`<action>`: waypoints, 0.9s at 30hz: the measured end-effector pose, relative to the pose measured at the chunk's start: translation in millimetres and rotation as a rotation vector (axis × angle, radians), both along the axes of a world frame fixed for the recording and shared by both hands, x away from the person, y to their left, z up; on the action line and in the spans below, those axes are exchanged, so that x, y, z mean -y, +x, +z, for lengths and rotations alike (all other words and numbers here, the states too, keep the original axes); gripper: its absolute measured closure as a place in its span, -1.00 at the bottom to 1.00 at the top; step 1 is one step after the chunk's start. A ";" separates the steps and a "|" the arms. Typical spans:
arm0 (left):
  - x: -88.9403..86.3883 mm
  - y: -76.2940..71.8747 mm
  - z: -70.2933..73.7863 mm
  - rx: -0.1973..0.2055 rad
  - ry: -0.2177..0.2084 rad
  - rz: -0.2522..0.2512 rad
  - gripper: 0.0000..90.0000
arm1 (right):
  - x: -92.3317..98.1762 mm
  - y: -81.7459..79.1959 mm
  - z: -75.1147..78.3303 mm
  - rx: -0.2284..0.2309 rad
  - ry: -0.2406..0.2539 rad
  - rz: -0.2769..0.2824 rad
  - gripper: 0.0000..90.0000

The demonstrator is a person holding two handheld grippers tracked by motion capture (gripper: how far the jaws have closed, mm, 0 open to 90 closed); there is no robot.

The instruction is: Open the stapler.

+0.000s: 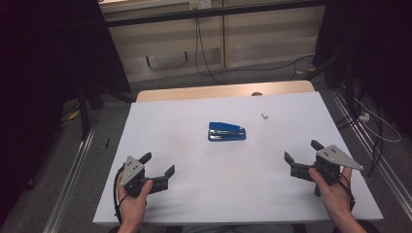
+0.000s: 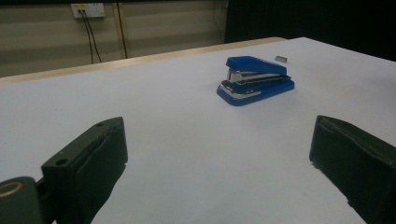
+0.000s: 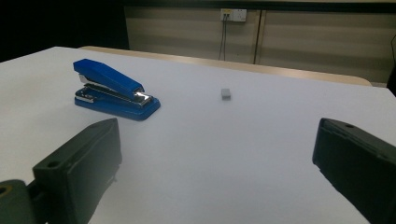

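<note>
Both grippers are held low over the near tabletop [image 1: 194, 160], left gripper [image 1: 158, 165] at near left, right gripper [image 1: 302, 151] at near right, fingers spread wide and empty. The blue stapler [image 1: 226, 131] lies mid-tabletop, well apart from both, closed and flat; a small grey block [image 1: 265, 115] lies beyond it.

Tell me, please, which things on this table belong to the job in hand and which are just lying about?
Job in hand:
- blue stapler, mid-table
- left gripper, open, empty
- right gripper, open, empty

Lying about:
- small grey block, beyond the stapler; possibly staples, too small to tell
- cables on the floor behind
</note>
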State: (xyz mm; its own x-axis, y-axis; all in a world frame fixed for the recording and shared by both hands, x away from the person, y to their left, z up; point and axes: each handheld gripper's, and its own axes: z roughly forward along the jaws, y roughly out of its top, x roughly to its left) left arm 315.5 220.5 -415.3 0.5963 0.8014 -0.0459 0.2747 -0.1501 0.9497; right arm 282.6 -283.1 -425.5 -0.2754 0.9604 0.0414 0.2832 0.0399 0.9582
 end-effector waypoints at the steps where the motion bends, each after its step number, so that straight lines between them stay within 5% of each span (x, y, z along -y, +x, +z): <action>1: 0.0 0.1 0.0 -0.002 -0.001 0.001 -0.90 | 0.0 0.1 0.0 0.000 0.001 0.001 -0.98; 27: 4.9 7.2 -2.2 -0.049 0.011 -0.009 -0.93 | -7.4 5.5 -2.9 -0.016 -0.011 0.061 -0.99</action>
